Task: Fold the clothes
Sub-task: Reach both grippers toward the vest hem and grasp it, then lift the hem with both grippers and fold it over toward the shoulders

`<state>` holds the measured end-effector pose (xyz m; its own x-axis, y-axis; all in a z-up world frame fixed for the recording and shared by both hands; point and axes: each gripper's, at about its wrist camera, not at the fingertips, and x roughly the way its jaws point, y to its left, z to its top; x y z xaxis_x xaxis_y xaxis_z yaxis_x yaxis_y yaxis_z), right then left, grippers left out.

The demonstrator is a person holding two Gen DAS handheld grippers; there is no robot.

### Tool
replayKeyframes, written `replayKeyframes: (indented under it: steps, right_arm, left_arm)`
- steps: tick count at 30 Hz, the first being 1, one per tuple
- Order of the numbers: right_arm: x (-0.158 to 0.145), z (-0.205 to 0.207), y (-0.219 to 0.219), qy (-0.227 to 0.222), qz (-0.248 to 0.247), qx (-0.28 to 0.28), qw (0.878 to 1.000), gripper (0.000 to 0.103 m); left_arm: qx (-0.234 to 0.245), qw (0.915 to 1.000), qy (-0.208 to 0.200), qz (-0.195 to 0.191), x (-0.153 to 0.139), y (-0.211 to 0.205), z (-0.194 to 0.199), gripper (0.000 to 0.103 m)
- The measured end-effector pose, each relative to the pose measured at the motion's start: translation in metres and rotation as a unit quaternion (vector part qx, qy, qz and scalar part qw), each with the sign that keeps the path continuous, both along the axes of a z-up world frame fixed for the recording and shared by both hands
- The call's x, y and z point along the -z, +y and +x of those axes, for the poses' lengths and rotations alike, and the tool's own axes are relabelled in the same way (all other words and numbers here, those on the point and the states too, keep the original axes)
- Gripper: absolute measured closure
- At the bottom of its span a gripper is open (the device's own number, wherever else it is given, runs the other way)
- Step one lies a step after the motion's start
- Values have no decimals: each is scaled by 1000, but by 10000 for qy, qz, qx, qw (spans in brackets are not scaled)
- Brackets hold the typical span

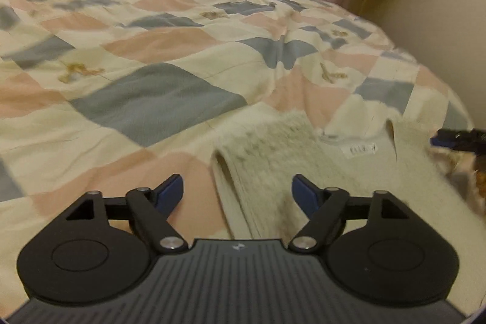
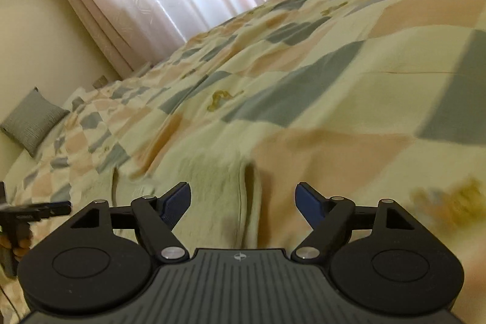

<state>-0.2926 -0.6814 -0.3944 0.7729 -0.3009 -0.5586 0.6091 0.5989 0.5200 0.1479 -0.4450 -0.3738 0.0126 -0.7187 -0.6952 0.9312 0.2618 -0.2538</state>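
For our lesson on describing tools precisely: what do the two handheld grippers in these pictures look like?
Both look alike. The left gripper and the right gripper each have a dark grey ribbed body with a small pale logo, two round black discs at the sides, black link arms joined by silver pins, and two blue fingers. No cables or sleeves show.

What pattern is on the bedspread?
The bedspread is a patchwork of cream, pink and grey-blue squares, clearest in the left wrist view.
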Motion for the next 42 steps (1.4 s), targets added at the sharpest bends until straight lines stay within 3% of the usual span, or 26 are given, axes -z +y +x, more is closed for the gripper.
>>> replayKeyframes:
  steps: [2, 5, 6, 7, 8, 9, 10, 12, 17, 22, 24, 25, 26, 28, 29, 31, 32, 33, 35, 36, 38, 39, 41, 42]
  right_arm:
    - [10, 13, -16, -63, 167, -68, 9998, 16]
    - [25, 29, -33, -146, 439, -141, 9988, 16]
    - [28, 32, -35, -179, 421, -167, 9988, 17]
    - [30, 35, -37, -201, 409, -192, 9988, 19]
    - [32, 38, -37, -204, 409, -228, 9987, 32]
    - [32, 41, -37, -216, 419, -336, 9983, 64]
    - [31, 44, -36, -235, 458, -500, 9974, 80]
    - [22, 47, -26, -141, 353, -644, 9972, 90]
    - [-36, 14, 22, -433, -497, -757, 9950, 92]
    - [-101, -56, 118, -799, -1447, -1105, 9800, 92]
    - [-115, -88, 175, -683, -1978, -1296, 9692, 91]
    - [-117, -104, 205, -577, -2147, -1376, 9652, 90]
    - [-114, -118, 235, -374, -2271, -1439, 9625, 87]
    - [-107, -145, 294, 56, -2495, -1520, 9564, 71]
    - [-100, -155, 321, 330, -2554, -1451, 9553, 57]
    - [-84, -173, 372, 846, -2610, -1282, 9530, 51]
    - [-76, -180, 393, 1073, -2625, -1178, 9517, 51]
    - [-70, -182, 408, 1256, -2678, -1072, 9492, 51]
    - [-63, -181, 435, 1638, -2957, -973, 9361, 51]
    - [-62, -175, 445, 1871, -3249, -997, 9217, 51]
    - [-59, -156, 461, 2348, -3954, -1172, 8802, 52]
    - [-55, -144, 465, 2584, -4261, -1267, 8577, 52]
    - [-42, -123, 471, 3068, -4855, -1522, 8044, 52]
    - [-34, -115, 471, 3244, -5068, -1676, 7809, 52]
  left_arm:
    - [-69, 9996, 277, -77, 10, -11, 11, 21]
    - [-94, 9972, 708, -199, 25, -26, 25, 31]
    - [-69, 9964, 806, -240, 27, -28, 24, 42]
    - [-43, 9955, 903, -281, 29, -30, 24, 64]
    - [-5, 9947, 980, -323, 30, -32, 23, 72]
    - [56, 9946, 967, -361, 27, -31, 19, 85]
    - [83, 9954, 871, -381, 22, -28, 15, 91]
    - [194, 9965, 678, -450, 5, -17, 6, 93]
    - [478, 9946, 347, -853, -56, 58, -28, 93]
    - [689, 9889, 162, -1305, -106, 164, -80, 91]
    - [778, 9882, -3, -1317, -109, 215, -111, 84]
    - [825, 9882, -125, -1284, -108, 240, -127, 70]
    - [879, 9886, -290, -1186, -104, 262, -143, 65]
    - [906, 9889, -775, -892, -88, 304, -179, 62]
    - [918, 9878, -1017, -744, -80, 325, -197, 62]
    - [997, 9813, -1599, -379, -63, 352, -231, 62]
    - [1080, 9744, -1963, -174, -54, 360, -249, 62]
    - [1250, 9611, -2464, 20, -45, 363, -268, 62]
    - [1632, 9222, -3495, 275, -30, 360, -302, 61]
    - [1790, 9021, -3915, 300, -24, 355, -313, 61]
    - [2077, 8578, -4690, 338, -13, 345, -335, 61]
    - [2174, 8409, -4945, 336, -8, 337, -341, 61]
    - [2437, 8024, -5431, 438, 6, 320, -348, 61]
    - [2567, 7774, -5720, 517, 16, 313, -351, 61]
